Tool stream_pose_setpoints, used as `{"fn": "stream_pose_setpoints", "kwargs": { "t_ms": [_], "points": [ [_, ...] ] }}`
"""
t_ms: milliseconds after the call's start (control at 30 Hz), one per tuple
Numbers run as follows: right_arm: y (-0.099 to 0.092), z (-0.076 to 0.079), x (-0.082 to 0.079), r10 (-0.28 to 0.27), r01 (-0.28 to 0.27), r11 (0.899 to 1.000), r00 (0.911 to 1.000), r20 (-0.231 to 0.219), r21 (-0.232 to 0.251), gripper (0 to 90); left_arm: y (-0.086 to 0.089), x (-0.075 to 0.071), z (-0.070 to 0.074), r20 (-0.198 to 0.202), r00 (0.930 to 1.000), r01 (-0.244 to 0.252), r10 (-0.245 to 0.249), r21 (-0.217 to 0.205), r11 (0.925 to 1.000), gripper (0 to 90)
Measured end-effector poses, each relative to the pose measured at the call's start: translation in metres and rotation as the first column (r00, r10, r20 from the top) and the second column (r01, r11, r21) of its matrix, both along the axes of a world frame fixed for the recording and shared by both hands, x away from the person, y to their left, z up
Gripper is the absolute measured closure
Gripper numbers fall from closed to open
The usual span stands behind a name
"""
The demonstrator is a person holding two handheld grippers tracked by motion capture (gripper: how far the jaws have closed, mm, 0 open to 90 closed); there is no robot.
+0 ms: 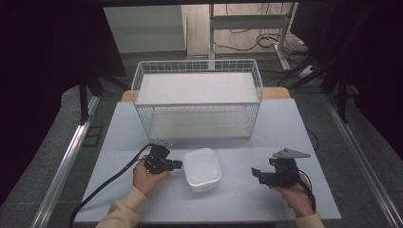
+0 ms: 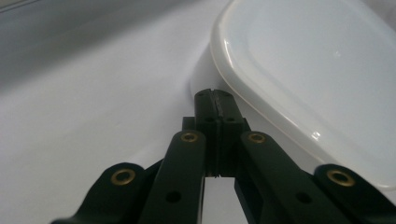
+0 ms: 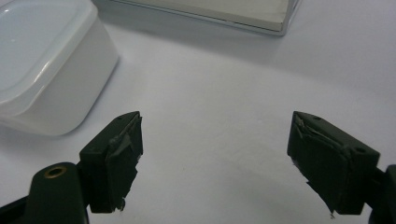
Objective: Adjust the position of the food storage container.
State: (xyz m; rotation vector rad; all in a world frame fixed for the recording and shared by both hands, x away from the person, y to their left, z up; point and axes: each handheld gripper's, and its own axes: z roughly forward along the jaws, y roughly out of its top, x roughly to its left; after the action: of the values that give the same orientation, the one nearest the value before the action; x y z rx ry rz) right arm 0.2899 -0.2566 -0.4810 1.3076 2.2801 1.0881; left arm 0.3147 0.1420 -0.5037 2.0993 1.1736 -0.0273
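Lying low over the table (image 1: pixel 266 137) at 7 o'clock, the left gripper (image 1: pixel 177 165) is held with fingers pressed together on nothing, tips touching the white lidded container (image 1: pixel 203 169) at centre, seemingly to nudge it. At 4 o'clock, the right gripper (image 1: pixel 256 173) is kept apart, fingers spread wide and empty; the wire basket (image 1: pixel 197 97) is set at 12 o'clock.

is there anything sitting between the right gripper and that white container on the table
Nothing visible does. The right gripper has its jaws open toward the white container, and only bare table lies between them. The left gripper, jaws shut, is at the container's opposite side, out of that path.
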Motion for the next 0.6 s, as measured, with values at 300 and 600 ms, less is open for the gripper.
{"fn": "stream_pose_setpoints", "kwargs": {
  "t_ms": [300, 600],
  "points": [
    [-0.001, 0.001, 0.0, -0.002, 0.002, 1.0, 1.0, 0.002, 0.003, 18.1, -0.019, 0.007, 0.002, 0.002, 0.9995, 0.032, -0.032, 0.002, 0.9995, 90.0],
    [-0.001, 0.005, 0.0, -0.006, 0.006, 1.0, 0.9999, 0.013, 0.019, 18.1, -0.009, 0.002, 0.012, 0.038, 0.9988, 0.03, -0.03, 0.007, 0.9995, 90.0]
  ]
}}
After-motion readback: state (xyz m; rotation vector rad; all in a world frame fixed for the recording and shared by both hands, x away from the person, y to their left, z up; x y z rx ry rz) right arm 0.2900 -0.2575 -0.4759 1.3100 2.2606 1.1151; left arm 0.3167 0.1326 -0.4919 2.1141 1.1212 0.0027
